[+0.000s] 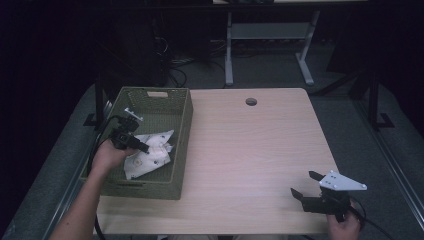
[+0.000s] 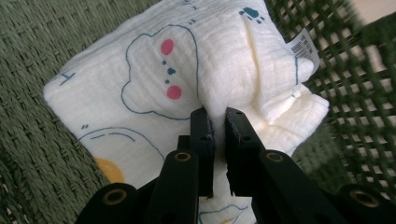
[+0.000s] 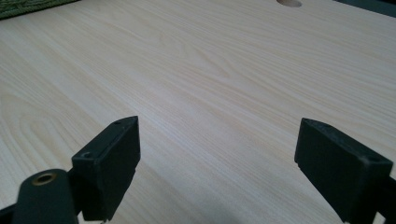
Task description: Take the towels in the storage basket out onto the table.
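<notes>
The left gripper [image 1: 145,148] sits at the left of the high view, inside a green woven basket [image 1: 182,130], with its jaws clenched on a fold of a white cloth [image 1: 150,154]. In the left gripper view the two black jaws rise from the bottom centre and pinch a raised ridge of the cloth [image 2: 187,70] between them; the fabric is printed with a blue-outlined cloud with pink cheeks, a yellow shape at the lower left and a barcode label [image 2: 303,46] at the upper right. The cloth lies crumpled in the lower half of the basket, whose woven wall [image 2: 32,140] fills the left of that view.

The right gripper [image 1: 304,186] is at the lower right of the high view, held by a hand [image 1: 345,226] over the bare wooden table [image 1: 250,150]. Its jaws stand wide apart with nothing between them, the pale tabletop [image 3: 210,70] stretching ahead.
</notes>
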`<state>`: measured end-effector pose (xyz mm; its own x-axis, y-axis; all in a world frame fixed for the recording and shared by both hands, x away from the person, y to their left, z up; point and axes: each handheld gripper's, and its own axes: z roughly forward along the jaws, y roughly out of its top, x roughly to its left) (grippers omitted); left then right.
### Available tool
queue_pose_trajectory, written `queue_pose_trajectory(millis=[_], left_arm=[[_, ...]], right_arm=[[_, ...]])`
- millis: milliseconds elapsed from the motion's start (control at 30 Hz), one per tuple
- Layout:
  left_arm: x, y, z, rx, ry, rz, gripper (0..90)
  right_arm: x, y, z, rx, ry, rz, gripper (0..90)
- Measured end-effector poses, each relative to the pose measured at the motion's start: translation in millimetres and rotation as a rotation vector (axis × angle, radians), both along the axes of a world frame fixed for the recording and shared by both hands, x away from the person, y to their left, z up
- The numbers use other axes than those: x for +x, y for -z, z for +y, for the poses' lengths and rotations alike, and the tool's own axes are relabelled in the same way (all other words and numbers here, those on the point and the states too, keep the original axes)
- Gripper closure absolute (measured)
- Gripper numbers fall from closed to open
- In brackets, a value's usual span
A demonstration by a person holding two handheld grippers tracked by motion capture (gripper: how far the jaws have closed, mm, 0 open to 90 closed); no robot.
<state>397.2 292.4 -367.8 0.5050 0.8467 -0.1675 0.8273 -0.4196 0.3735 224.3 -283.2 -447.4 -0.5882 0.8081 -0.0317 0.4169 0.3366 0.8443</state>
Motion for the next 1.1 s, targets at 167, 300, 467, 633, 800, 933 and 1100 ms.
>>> queue_pose_trajectory(millis=[167,300,467,633,800,933,1100], left_arm=[[-4.2,-9.9,8.0,-0.058,-0.017,-0.031,83.1],[-7.5,-16.4,15.3,-0.113,-0.036,-0.048,83.1],[-11.2,-23.0,22.8,-0.188,-0.059,-0.069,83.3],[-14.7,-27.0,29.7,-0.264,-0.074,-0.088,83.3],[-18.1,-29.0,36.1,-0.344,-0.086,-0.107,83.3],[-19.8,-31.9,41.4,-0.401,-0.106,-0.122,83.3],[-21.5,-35.2,46.7,-0.467,-0.108,-0.134,83.3]], right_arm=[[-0.4,0.0,-0.1,0.000,0.004,0.000,14.0],[-0.2,-0.2,-0.1,0.003,0.006,-0.001,14.0],[-0.3,-0.5,-0.2,0.004,0.009,0.000,14.0],[-0.2,-0.6,-0.3,0.005,0.010,0.000,14.0],[-0.1,-0.9,-1.1,-0.001,0.009,-0.006,14.0],[-0.1,-1.2,-1.6,0.000,0.011,-0.006,14.0],[-0.2,-0.8,-1.2,-0.001,0.013,-0.001,14.0]])
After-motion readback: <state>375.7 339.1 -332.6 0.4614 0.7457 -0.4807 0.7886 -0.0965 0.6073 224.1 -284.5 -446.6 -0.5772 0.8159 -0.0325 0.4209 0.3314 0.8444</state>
